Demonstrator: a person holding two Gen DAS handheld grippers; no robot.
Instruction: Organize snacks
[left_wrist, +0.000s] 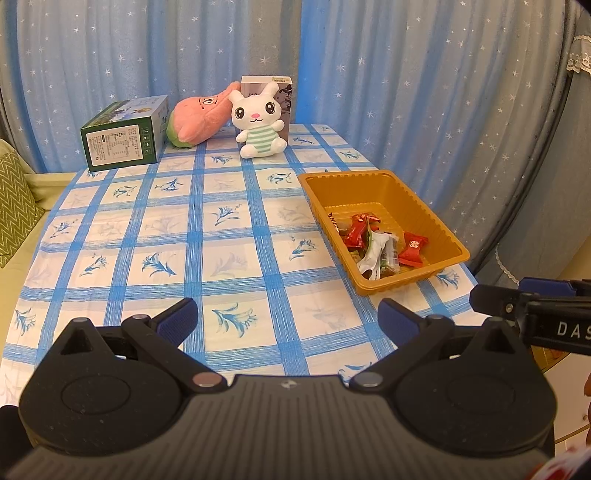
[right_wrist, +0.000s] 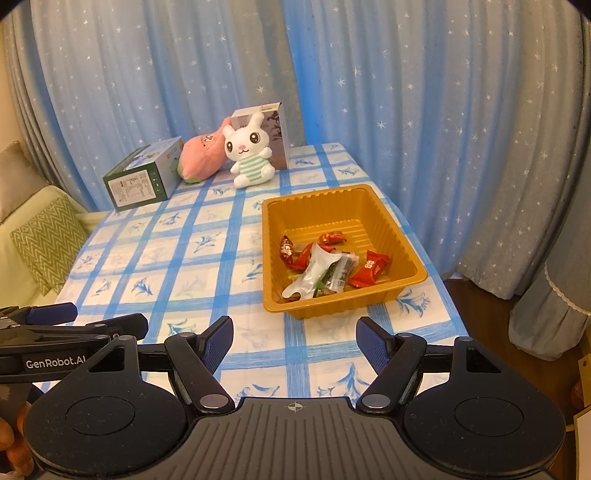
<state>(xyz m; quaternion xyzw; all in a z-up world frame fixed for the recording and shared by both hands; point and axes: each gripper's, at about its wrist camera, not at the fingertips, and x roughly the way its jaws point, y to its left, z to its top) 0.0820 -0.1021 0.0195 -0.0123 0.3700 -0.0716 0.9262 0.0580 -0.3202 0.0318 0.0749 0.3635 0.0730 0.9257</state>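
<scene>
An orange plastic tray (left_wrist: 439, 225) (right_wrist: 402, 251) sits on the right side of the blue checked tablecloth (left_wrist: 221, 240) (right_wrist: 177, 258). Inside it lie several wrapped snacks (left_wrist: 376, 243) (right_wrist: 325, 266): red candy wrappers and clear and white packets. My left gripper (left_wrist: 288, 321) hovers open over the cloth near the front edge, left of the tray, nothing between its blue pads. My right gripper (right_wrist: 295, 339) is open too, just in front of the tray's near rim, empty. Each gripper shows at the edge of the other's view.
At the table's far end stand a green box (left_wrist: 125, 133) (right_wrist: 144, 177), a pink plush (left_wrist: 203, 118) (right_wrist: 203, 158), a white rabbit toy (left_wrist: 258, 122) (right_wrist: 251, 155) and a pale box (left_wrist: 273, 92) (right_wrist: 273, 125). Starred blue curtains hang behind. A cushioned sofa (right_wrist: 44, 240) lies left.
</scene>
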